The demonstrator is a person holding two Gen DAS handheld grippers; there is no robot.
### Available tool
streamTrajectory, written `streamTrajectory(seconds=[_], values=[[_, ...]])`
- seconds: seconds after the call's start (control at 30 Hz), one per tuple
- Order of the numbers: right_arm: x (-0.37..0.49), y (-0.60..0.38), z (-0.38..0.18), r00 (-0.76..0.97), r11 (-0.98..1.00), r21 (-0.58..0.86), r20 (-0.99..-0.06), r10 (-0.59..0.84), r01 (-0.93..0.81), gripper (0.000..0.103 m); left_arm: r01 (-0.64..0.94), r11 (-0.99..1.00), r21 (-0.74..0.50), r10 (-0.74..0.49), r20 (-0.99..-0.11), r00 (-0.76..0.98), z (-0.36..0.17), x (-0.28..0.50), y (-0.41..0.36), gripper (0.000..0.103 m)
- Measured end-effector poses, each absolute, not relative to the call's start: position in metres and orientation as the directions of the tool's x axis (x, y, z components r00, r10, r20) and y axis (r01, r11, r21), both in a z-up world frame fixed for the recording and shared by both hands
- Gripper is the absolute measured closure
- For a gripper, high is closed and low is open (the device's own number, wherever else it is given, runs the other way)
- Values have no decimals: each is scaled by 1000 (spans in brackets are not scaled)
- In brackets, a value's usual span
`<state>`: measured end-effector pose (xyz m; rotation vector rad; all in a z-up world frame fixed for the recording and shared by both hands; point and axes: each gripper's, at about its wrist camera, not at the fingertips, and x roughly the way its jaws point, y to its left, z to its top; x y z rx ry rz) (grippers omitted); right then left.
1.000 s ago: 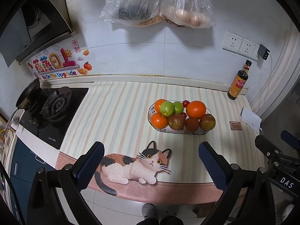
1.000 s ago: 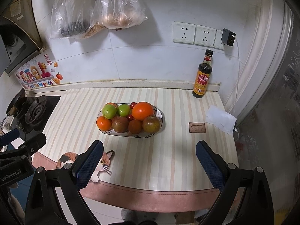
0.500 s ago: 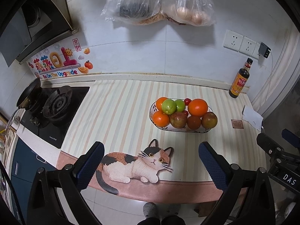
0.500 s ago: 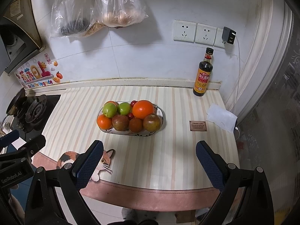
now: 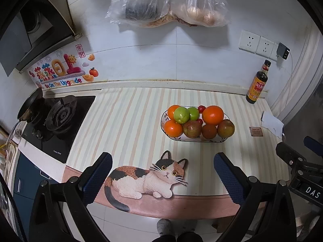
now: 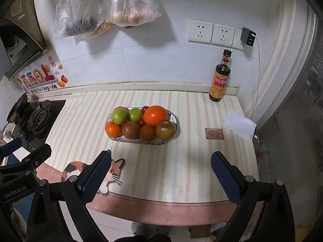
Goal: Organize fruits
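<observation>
We look down from above the near edge of the desk (image 5: 125, 125) in both views, facing the back wall at 12 o'clock. The left view sits toward the stove (image 5: 58, 117) side, the right toward the bottle (image 6: 221, 80). Both share the fruit bowl (image 5: 167, 139), well ahead of each camera.

My blue textured rubber fingers (image 5: 97, 179) look matt; the glossy white ceramic bowl (image 6: 173, 130) sits on the smooth striped vinyl-covered bench (image 6: 197, 161).

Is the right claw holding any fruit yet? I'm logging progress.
No, the right claw hangs open and empty, short of the fruit plate.
</observation>
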<state>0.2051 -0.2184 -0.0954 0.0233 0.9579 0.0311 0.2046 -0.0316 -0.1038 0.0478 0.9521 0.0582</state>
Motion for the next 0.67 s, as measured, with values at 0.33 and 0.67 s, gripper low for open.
streamTrajectory(seconds=[0.33,0.67], values=[[207,-219,-96,571,999,36,-820,38,-16,2,-27,997,66,69,-813,578,-103,206,-33,0],[207,-221,-99,565,999,36,-824,36,-10,2,-24,998,63,65,-810,583,-99,211,-36,0]])
